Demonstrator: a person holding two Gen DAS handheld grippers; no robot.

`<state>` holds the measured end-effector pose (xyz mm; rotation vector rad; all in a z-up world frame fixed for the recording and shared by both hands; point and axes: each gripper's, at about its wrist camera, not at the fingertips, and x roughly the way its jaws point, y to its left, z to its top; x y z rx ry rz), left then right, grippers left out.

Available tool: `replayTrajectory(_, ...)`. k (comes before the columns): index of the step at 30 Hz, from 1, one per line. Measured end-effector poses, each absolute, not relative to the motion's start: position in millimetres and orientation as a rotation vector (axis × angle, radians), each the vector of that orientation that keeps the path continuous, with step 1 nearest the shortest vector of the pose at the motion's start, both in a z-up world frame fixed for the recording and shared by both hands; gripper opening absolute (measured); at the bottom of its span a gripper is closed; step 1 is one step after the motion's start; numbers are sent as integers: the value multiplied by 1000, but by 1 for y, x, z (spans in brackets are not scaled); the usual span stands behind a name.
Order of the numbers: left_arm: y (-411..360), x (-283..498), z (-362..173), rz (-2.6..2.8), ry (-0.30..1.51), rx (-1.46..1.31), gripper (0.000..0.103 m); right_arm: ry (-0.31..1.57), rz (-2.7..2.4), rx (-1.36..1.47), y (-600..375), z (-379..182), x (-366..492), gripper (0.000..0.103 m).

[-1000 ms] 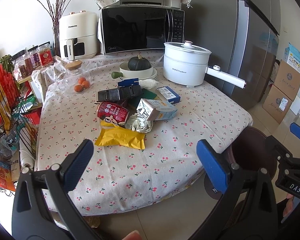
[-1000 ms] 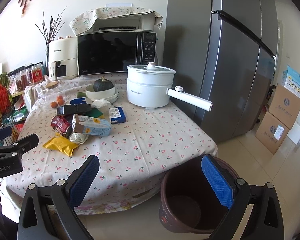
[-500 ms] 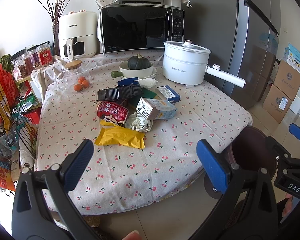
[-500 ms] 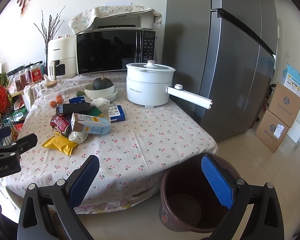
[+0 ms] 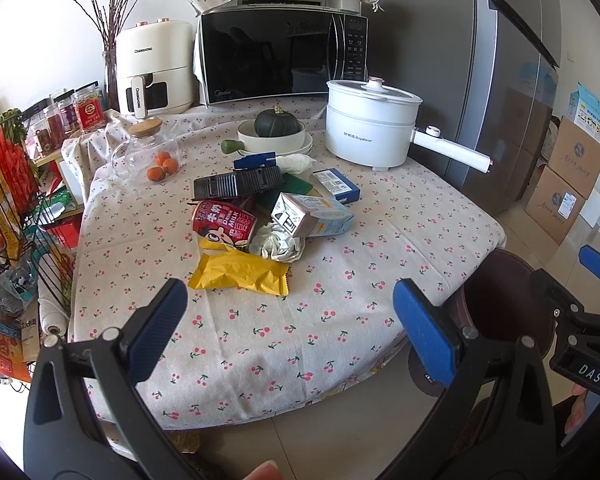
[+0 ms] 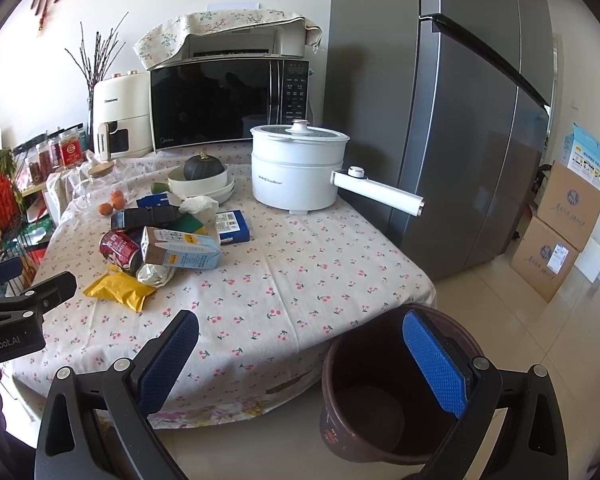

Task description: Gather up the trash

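Observation:
A heap of trash lies mid-table: a yellow wrapper [image 5: 242, 274], a red drink can [image 5: 224, 226], a milk carton [image 5: 312, 216], crumpled white paper [image 5: 278, 242], a black ribbed tray [image 5: 236, 184] and a blue box [image 5: 336, 186]. A brown bin [image 6: 384, 392] stands on the floor at the table's near right corner; its inside looks empty. My left gripper [image 5: 292, 332] is open and empty, short of the table's front edge. My right gripper [image 6: 300, 360] is open and empty, above the bin's left rim.
A white electric pot [image 5: 370, 128] with a long handle, a bowl with a green squash [image 5: 276, 128], a glass jar [image 5: 146, 148], a microwave [image 5: 282, 56] and an air fryer [image 5: 154, 68] stand at the back. A fridge [image 6: 452, 120] and cardboard boxes [image 6: 560, 236] are right; a wire rack [image 5: 8, 208] is left.
Both views have shifted only slightly; both grippers stay open and empty and the trash has not moved.

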<state>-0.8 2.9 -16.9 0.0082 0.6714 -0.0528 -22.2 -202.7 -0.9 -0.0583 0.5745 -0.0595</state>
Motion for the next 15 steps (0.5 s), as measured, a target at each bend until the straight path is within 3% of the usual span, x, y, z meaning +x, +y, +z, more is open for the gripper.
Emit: replayTrajectory(15, 6, 1, -19, -53, 698, -1, 102, 584, -74, -68, -204, 1, -21, 103)
